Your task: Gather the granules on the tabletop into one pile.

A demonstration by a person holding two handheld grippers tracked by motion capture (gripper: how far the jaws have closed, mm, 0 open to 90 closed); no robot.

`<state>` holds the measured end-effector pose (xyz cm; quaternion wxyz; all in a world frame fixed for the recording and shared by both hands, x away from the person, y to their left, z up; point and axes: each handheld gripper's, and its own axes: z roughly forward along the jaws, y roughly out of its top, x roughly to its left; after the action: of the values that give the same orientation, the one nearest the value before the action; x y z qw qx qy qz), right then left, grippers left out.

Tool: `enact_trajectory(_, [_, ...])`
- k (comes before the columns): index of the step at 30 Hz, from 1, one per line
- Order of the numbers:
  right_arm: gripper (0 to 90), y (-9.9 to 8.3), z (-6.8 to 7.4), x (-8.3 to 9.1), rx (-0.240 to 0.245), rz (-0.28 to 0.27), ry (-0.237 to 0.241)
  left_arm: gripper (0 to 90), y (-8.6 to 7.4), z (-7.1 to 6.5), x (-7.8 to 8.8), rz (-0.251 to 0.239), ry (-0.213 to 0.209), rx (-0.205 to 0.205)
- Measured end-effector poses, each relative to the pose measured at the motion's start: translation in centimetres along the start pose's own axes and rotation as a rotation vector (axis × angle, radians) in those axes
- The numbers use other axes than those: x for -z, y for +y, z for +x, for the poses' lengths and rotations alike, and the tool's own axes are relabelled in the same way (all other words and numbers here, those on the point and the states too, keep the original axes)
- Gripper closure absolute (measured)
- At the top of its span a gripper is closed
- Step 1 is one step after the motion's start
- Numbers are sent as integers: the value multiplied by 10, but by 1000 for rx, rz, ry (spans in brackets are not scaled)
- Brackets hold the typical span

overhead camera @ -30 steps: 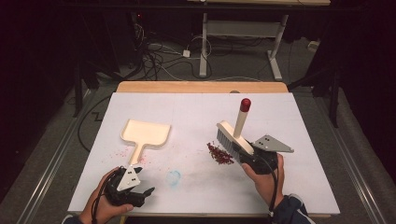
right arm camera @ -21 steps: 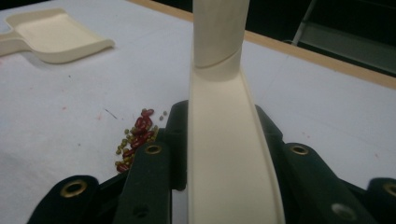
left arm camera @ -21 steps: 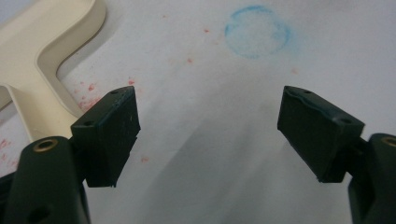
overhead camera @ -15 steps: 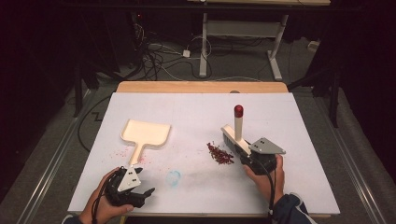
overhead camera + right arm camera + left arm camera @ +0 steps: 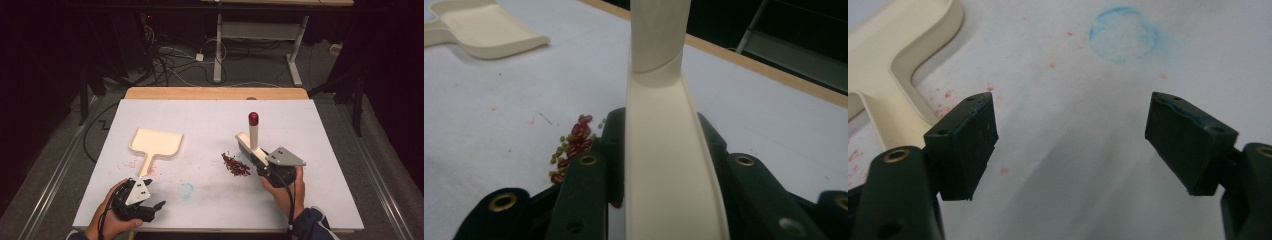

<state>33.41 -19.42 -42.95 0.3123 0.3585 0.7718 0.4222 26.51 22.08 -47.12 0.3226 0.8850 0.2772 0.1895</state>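
- High view: over the last second we have swung the brush [image 5: 248,144] round in the right gripper [image 5: 266,165], so its red-tipped handle now stands nearly straight up instead of leaning away to the right, and its head has edged off the beans.
- Right gripper view: the jaws are pinched on the cream back of the brush [image 5: 664,165], 1 on each side; we judge it is being lined up for a sweeping stroke.
- The small heap of red and green beans [image 5: 574,142] lies just left of that gripper, close to the bristles; whether the bristles touch the table [image 5: 210,115] we cannot tell.
- The cream dustpan [image 5: 155,144] lies well off to the left of the right gripper, so the beans have a long bare stretch to cross.
- The left gripper [image 5: 1070,132] has not moved; its 2 jaws stand wide apart, holding nothing, just beside the dustpan's handle [image 5: 895,75].
- A faint blue ring [image 5: 1124,34] and red specks mark the sheet ahead of it; nothing solid blocks the path.
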Motion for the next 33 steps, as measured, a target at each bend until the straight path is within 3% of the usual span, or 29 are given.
enact_trajectory(4, [683,6,-14,12,-29,-25,6,201,0,2,2,-8,10,10])
enact_trajectory(7, [683,9,-23,23,-59,-26,40,201,0,2,3,-9,17,11])
enact_trajectory(11, [683,11,-34,42,-43,-20,57,201,0,3,4,-16,25,13])
enact_trajectory(13, [683,11,-41,52,-41,-11,89,201,0,3,5,-17,32,13])
enact_trajectory(23, [681,0,-63,104,-10,101,259,201,0,6,7,-24,61,17])
enact_trajectory(27, [681,-5,-68,120,-32,143,340,201,-1,6,7,-19,55,31])
enact_trajectory(30, [681,-9,-72,122,-65,181,400,201,0,6,6,-19,52,33])
enact_trajectory(33, [680,-13,-77,112,-95,236,422,201,1,6,5,-17,46,28])
